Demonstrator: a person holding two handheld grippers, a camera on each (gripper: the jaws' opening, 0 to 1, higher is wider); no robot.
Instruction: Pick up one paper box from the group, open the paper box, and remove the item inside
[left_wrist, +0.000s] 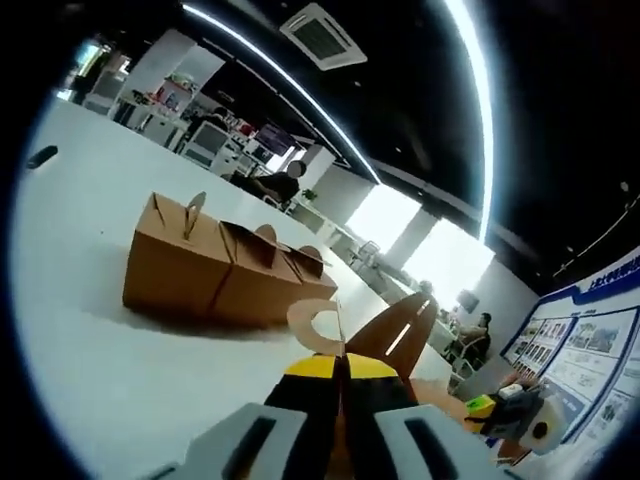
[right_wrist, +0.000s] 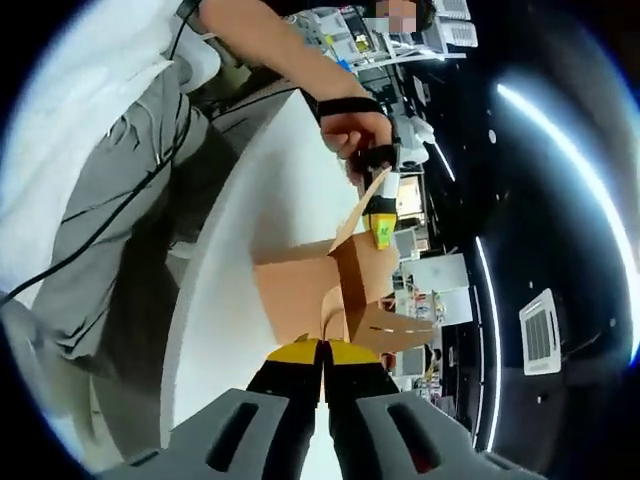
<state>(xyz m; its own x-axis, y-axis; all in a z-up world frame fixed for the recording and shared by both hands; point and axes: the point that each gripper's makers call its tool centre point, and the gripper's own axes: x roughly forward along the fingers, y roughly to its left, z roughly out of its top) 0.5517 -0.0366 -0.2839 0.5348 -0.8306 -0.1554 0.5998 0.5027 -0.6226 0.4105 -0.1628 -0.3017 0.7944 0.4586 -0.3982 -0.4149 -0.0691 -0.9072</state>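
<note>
brown paper boxes (left_wrist: 225, 270), white table (left_wrist: 80, 300), yellow-tipped black hand-held gripper (left_wrist: 340, 368)

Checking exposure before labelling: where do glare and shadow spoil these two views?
Left gripper view: windows blow out white, ceiling light strip flares; paper boxes stay sharp. Right gripper view: person's shirt overexposed, held paper box readable.

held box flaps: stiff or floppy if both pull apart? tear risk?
Likely floppy: the paper box is thin brown card, and the flap the left hand-held gripper pinches already bends away from the body. Probably light, since it hangs between two flap pinches. Tearing seems possible where the right hand-held gripper clamps a narrow tab.
</note>
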